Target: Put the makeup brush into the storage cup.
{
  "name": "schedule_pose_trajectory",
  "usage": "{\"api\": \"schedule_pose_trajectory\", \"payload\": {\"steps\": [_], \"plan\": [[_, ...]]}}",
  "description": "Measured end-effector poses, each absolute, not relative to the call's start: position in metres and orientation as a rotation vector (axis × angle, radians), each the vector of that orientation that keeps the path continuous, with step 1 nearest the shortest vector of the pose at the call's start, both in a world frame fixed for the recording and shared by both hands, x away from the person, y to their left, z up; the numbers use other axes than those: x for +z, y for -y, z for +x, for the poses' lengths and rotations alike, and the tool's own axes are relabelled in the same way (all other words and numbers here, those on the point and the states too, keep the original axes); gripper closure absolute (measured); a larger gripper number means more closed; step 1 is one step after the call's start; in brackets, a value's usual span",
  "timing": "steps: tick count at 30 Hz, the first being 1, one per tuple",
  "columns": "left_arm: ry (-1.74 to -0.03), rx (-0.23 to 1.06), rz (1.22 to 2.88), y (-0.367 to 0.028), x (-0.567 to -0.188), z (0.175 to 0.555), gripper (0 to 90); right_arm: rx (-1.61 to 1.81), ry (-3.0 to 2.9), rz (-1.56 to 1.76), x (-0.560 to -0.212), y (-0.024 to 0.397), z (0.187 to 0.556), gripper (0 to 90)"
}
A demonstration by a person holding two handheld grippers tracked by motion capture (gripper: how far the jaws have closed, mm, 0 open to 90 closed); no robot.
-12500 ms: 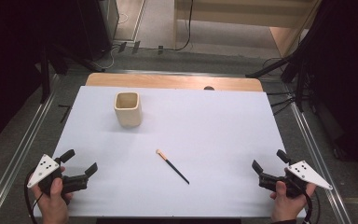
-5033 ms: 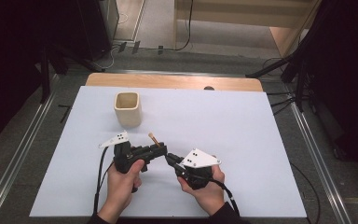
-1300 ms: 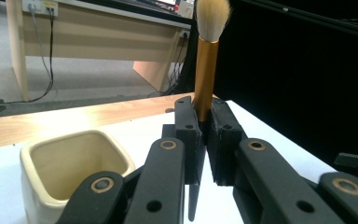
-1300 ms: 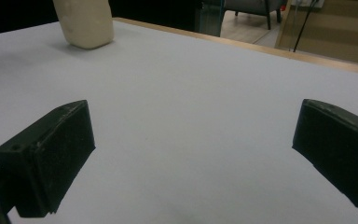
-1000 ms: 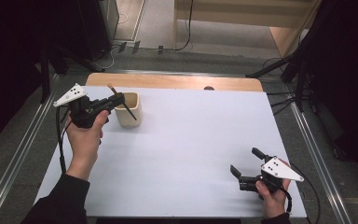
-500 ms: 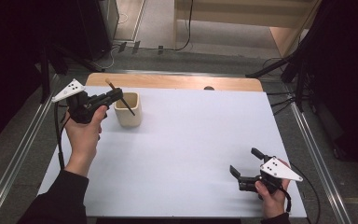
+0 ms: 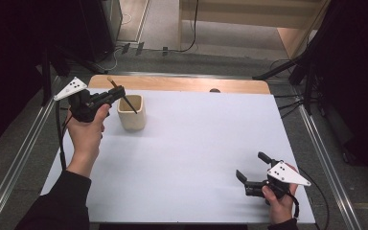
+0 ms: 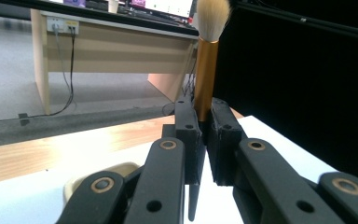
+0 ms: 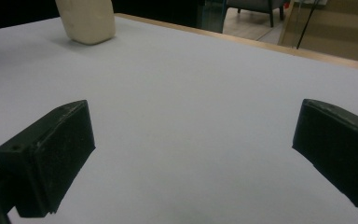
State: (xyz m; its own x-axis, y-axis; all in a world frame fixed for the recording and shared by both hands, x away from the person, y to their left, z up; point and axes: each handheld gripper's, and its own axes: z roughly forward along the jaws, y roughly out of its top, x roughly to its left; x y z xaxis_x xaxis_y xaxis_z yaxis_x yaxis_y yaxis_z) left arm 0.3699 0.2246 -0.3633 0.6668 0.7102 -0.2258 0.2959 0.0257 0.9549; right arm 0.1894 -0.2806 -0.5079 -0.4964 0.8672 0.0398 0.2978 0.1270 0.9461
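Right claw (image 7: 247,181) rests low at the near right corner of the white worktop (image 7: 206,158) — jaws spread wide apart, nothing between them. Farther back on the left, the left claw (image 7: 116,93) is clamped on a brush (image 8: 205,70) by its gold collar, bristles up, dark handle slanting down into the cream cup (image 7: 132,113) just beside it. Whether the handle touches the cup's rim — cannot be determined.

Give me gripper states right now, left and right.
Left gripper: closed on the makeup brush, its dark handle end angled over the cream cup.
Right gripper: open, holding nothing, low over the white table.
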Motion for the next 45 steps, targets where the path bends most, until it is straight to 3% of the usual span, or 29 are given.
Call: {"api": "schedule_pose_trajectory", "payload": {"steps": [45], "plan": [[-0.932, 0.456, 1.567, -0.228, -0.386, 0.393, 84.0, 1.375, -1.887, 1.115, -0.510, 0.280, 0.190, 0.0]]}}
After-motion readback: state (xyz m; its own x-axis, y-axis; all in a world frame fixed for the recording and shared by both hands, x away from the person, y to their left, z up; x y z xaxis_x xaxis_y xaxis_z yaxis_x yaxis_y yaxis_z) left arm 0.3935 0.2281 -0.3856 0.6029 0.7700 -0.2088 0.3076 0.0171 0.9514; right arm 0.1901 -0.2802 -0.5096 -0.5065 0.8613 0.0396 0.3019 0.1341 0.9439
